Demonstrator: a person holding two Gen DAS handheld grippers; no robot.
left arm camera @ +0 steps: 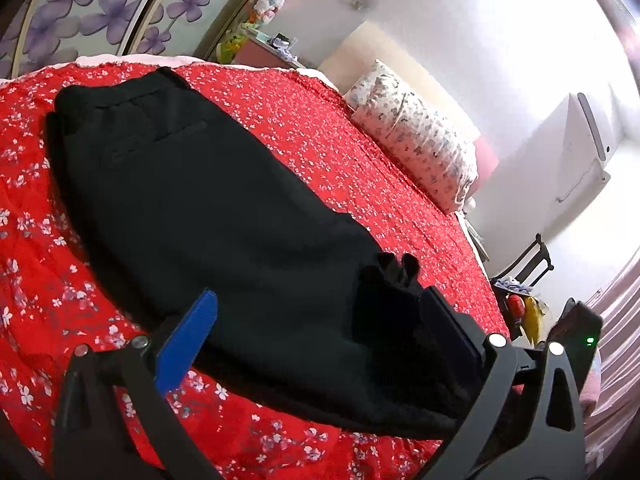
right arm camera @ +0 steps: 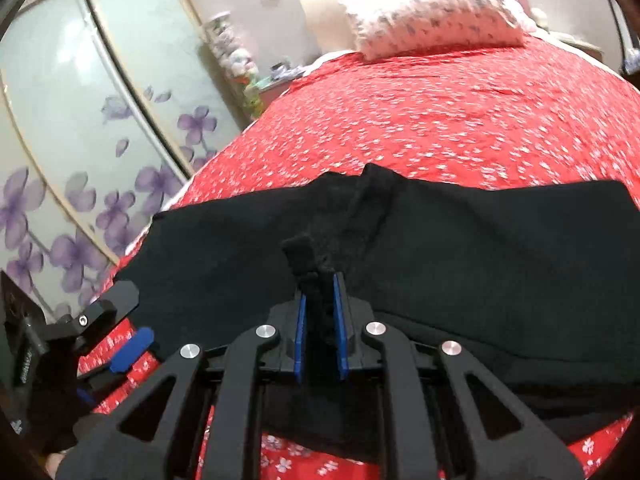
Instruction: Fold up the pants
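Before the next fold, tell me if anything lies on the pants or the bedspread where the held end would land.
Nothing visible does. The black pants lie bare on the red bedspread; the pillow sits apart at the bed's far edge.

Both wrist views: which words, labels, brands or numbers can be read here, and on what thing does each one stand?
None can be read.
A vertical white marking on the left claw's black body is too blurred.
The black cloth pants and the red flowered bedspread show no text.

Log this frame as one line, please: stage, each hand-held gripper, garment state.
stage: mid-fold | right hand-held gripper: shut on black pants | left hand-held gripper: open over pants | surface: red floral bedspread
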